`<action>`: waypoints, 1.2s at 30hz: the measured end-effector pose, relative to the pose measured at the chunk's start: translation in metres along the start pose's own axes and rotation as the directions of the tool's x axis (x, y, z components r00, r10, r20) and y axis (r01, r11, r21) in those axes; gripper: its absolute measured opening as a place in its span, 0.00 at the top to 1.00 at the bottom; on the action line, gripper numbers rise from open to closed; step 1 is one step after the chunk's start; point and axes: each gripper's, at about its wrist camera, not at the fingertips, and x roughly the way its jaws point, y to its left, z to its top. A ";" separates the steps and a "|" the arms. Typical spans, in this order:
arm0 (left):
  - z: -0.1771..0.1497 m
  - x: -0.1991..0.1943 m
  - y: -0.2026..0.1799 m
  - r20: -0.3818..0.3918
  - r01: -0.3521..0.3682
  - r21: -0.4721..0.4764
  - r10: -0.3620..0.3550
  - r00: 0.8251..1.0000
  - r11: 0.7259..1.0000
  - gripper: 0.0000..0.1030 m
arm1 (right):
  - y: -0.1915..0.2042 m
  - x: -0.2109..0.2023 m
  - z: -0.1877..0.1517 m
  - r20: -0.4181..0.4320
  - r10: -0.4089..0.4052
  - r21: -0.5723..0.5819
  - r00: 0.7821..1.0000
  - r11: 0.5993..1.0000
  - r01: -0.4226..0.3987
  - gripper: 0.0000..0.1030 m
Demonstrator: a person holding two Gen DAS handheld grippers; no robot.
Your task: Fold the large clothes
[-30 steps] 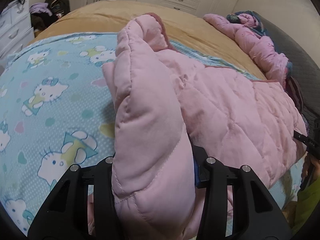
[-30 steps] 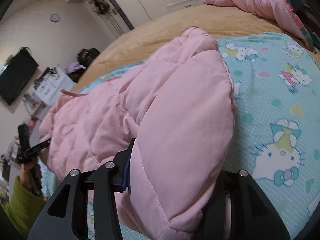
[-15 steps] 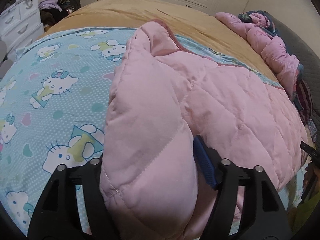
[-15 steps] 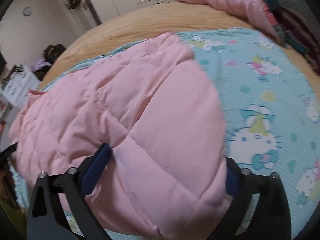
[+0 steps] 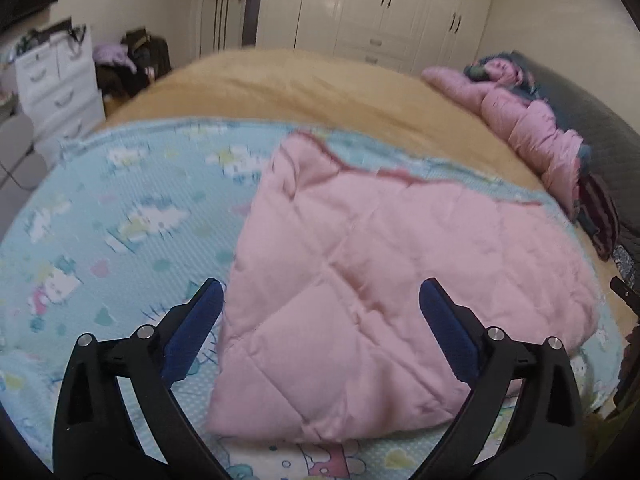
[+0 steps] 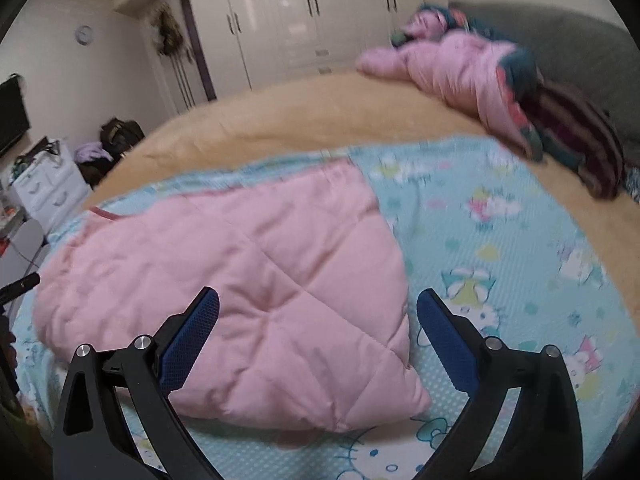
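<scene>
Currently, status by item:
Left gripper (image 5: 320, 312): jaws are opening and stand wide apart; blue pads clear of the fabric, nothing clamped; the near part of the pink jacket shows between and beyond the two fingers
Right gripper (image 6: 318, 320): jaws spread wide, blue pads free of the cloth, nothing gripped; the jacket's near right corner lies between the fingers
Pink jacket (image 5: 400, 280): quilted, lies flat and folded on the blue sheet; a darker pink trim runs along its far edge; in the right wrist view (image 6: 240, 280) it fills the left and middle of the frame
Blue sheet (image 5: 120, 220): pale blue with a cartoon cat print, spread over the near half of the bed, directly under the jacket
Bed (image 5: 320, 88): tan cover exposed beyond the sheet
Second pink garment (image 6: 452, 68): bunched at the far right of the bed, well apart from the folded jacket, next to a dark striped cloth (image 6: 580, 128)
Grey headboard (image 6: 560, 52): behind that bunch
Wardrobe (image 5: 380, 12): white doors on the far wall
Drawer unit (image 5: 56, 76): white, far left, beside the bed
Picture quality: both views blurred, print details soft
</scene>
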 end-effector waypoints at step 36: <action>-0.150 -0.105 -0.061 0.120 0.003 0.084 -0.013 0.993 0.996 0.09 | 0.089 -0.087 -0.140 0.021 0.041 -0.130 0.999 0.991 -0.038 0.04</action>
